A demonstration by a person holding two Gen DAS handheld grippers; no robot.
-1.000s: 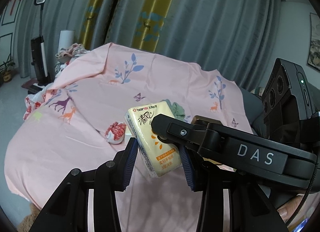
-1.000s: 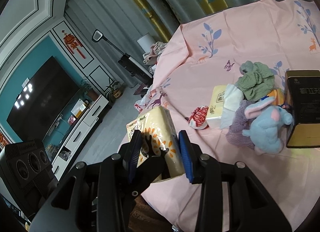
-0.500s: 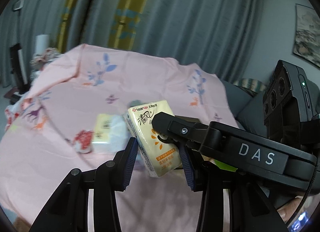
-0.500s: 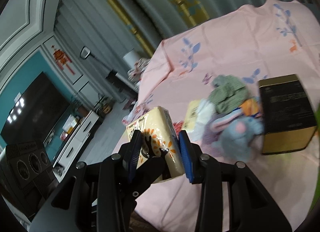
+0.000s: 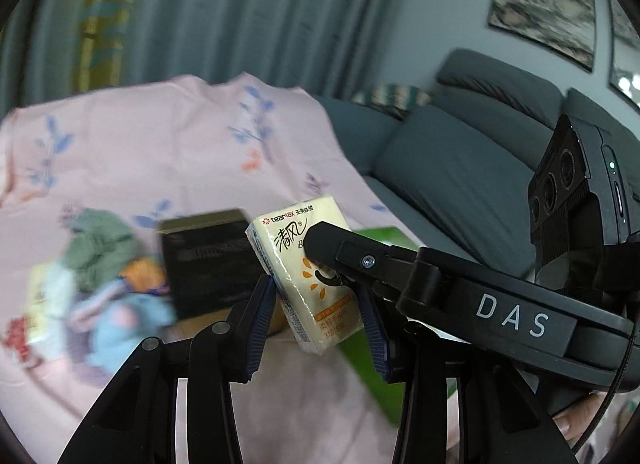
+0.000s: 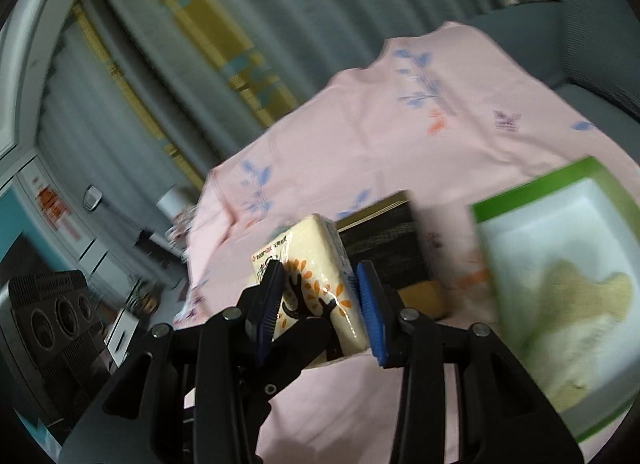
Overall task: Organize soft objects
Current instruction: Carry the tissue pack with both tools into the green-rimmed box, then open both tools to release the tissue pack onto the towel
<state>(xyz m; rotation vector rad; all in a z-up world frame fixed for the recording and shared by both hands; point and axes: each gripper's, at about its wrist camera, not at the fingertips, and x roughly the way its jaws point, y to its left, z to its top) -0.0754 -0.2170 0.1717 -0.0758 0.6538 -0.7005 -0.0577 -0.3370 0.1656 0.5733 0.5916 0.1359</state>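
A cream tissue pack (image 5: 292,264) with orange print hangs above the pink sheet (image 5: 160,152). Both grippers are shut on it. In the left wrist view my left gripper (image 5: 318,304) presses its blue pads on the pack's lower sides, and a finger (image 5: 360,260) of my right gripper crosses its front. From the right wrist, my right gripper (image 6: 320,304) clamps the same tissue pack (image 6: 316,256). A green-rimmed box (image 6: 560,272) with a white inside and a beige thing (image 6: 580,304) in it lies at the right.
A black box (image 5: 208,256) stands on the sheet behind the pack. Left of it is a blurred pile: green cloth (image 5: 100,248), blue plush toy (image 5: 120,316), another tissue pack. A grey sofa (image 5: 460,168) runs along the right. Curtains hang behind.
Both grippers have swung to the right together with the tissue pack held between them. The soft pile slid to the left of the view and the green-rimmed box and sofa came in.
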